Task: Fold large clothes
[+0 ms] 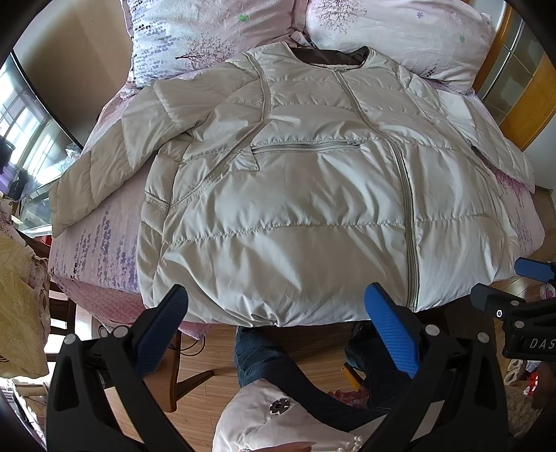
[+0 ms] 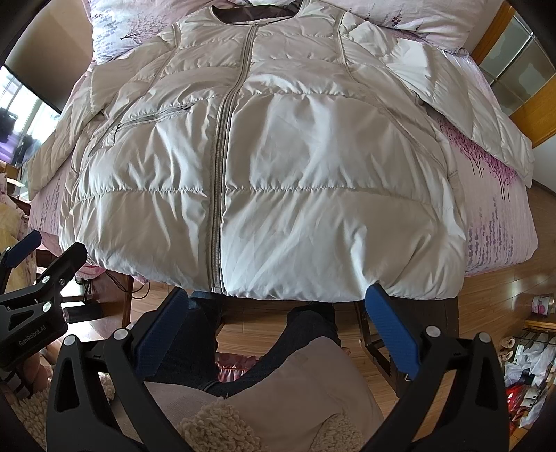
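A large beige quilted jacket [image 1: 295, 194] lies flat and zipped on the bed, collar at the far end, both sleeves spread out to the sides; it also shows in the right wrist view [image 2: 295, 174]. Its hem hangs over the near bed edge. My left gripper [image 1: 274, 299] is open and empty, just short of the hem left of the zipper. My right gripper [image 2: 278, 299] is open and empty at the hem right of the zipper. The right gripper shows at the right edge of the left wrist view [image 1: 510, 288], and the left gripper at the left edge of the right wrist view [image 2: 45, 250].
The bed has a pink floral cover [image 1: 97, 257] and two pillows [image 1: 399, 31] at the head. A wooden cabinet [image 2: 521, 80] stands at the right. The person's legs [image 1: 278, 361] and wooden floor [image 2: 493, 306] are below the grippers. Clutter [image 2: 528, 361] lies on the floor at right.
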A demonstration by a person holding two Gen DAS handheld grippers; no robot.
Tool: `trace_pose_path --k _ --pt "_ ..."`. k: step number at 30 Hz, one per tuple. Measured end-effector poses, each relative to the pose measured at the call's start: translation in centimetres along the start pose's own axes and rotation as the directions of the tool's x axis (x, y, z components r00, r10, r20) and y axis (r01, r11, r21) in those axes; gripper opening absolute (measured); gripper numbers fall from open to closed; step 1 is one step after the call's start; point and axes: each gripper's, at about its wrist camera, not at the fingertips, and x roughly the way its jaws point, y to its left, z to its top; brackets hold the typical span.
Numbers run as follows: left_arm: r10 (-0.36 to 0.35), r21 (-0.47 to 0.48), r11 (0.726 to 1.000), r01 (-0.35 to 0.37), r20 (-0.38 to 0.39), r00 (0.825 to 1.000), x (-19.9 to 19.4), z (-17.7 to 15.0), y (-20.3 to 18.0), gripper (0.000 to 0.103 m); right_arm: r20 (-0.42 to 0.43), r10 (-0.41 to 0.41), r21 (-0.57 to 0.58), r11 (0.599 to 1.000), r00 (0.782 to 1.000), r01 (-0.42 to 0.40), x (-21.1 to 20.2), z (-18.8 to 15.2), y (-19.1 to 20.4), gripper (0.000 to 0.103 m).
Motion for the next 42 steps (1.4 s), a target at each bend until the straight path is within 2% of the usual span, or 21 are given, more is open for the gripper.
trace_pose_path --k 5,9,12,16,19,22,24,28,32,34,36,39,42 --pt "-0.012 -0.003 1.0 0.012 -0.008 1.0 0.2 0.1 0.1 0.101 0.023 0.011 0.021 1.0 1.0 -0.011 -0.2 0.7 -0.6 0.102" --pt "-0.059 -0.018 0.998 0.058 -0.023 0.998 0.7 0.5 0.5 0.101 0.115 0.053 0.103 0.993 0.992 -0.065 -1.0 2.1 -3.1 0.102" --pt "-0.085 -0.034 0.996 0.084 -0.031 0.996 0.9 0.7 0.8 0.101 0.229 0.073 0.183 0.976 0.971 -0.117 -1.7 3.9 -6.6 0.102" --pt "-0.087 -0.041 0.995 0.086 -0.024 0.996 0.7 1.0 1.2 0.101 0.356 0.051 0.3 0.94 0.933 -0.166 -2.0 6.8 -12.9 0.102" --pt "-0.077 -0.033 0.996 0.077 -0.006 0.997 0.5 1.5 1.3 0.101 0.414 0.062 0.468 0.841 0.908 -0.271 -1.1 8.7 -20.3 0.102" --pt "-0.062 -0.027 0.998 0.063 0.028 0.998 0.1 2.1 1.5 0.101 0.42 0.053 0.6 0.733 0.906 -0.321 0.7 9.6 -26.0 0.101" --pt "-0.05 -0.034 0.998 0.052 0.041 0.998 0.0 2.7 1.9 0.101 0.431 0.045 0.684 0.636 0.901 -0.358 2.3 9.6 -29.8 0.089" --pt "-0.101 -0.107 0.989 0.105 0.043 0.994 0.6 4.0 3.4 0.101 0.449 0.051 0.788 0.448 0.892 -0.423 5.4 8.8 -34.9 0.076" --pt "-0.149 -0.218 0.964 0.154 0.039 0.988 1.6 5.2 5.6 0.101 0.477 0.03 0.83 0.313 0.878 -0.462 7.5 7.9 -38.4 0.07" --pt "-0.166 -0.257 0.951 0.173 0.048 0.985 2.0 5.5 6.4 0.101 0.485 0.016 0.84 0.269 0.874 -0.471 8.1 7.5 -39.8 0.068" --pt "-0.183 -0.31 0.93 0.198 0.079 0.98 2.1 5.8 7.7 0.101 0.485 -0.001 0.851 0.233 0.875 -0.471 8.8 7.2 -41.2 0.06" --pt "-0.162 -0.375 0.908 0.186 0.096 0.982 2.4 6.1 9.3 0.101 0.492 -0.009 0.851 0.218 0.871 -0.478 9.5 7.1 -42.5 0.049" --pt "-0.147 -0.417 0.892 0.177 0.104 0.984 2.6 6.2 10.5 0.101 0.483 -0.021 0.857 0.213 0.875 -0.468 9.9 7.4 -43.5 0.045"
